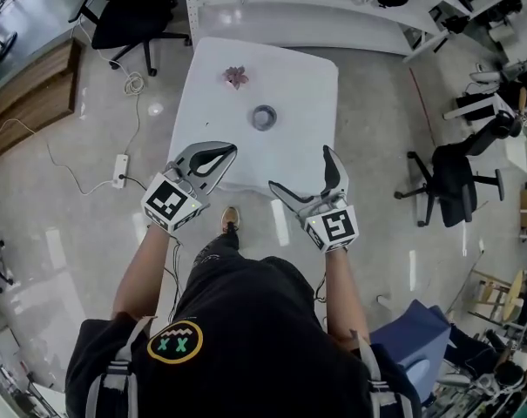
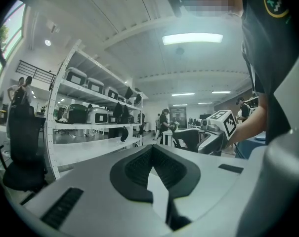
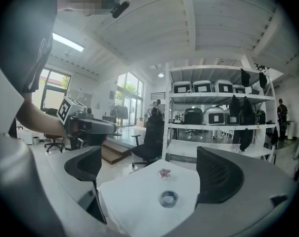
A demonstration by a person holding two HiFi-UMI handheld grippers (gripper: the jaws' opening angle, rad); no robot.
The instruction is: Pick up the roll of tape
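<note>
The tape (image 1: 264,117) lies on the white desk (image 1: 293,81). The left tool (image 1: 229,154) is pinched closed on nothing. The right tool (image 1: 300,168) is spread wide.

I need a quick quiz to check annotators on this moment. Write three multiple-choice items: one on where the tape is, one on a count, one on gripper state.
1. Where is the roll of tape?
A. On the white table
B. On the floor
C. Between a gripper's jaws

2. How many things lie on that table?
A. One
B. Two
C. Four

3. Which gripper has its jaws apart?
A. Left only
B. Right only
C. Both

Answers:
1 A: it lies flat near the table's middle, beyond both grippers.
2 B: only the tape and a small pink object lie there.
3 B: the right gripper has its jaws wide apart, while the left gripper has its tips together.
</note>
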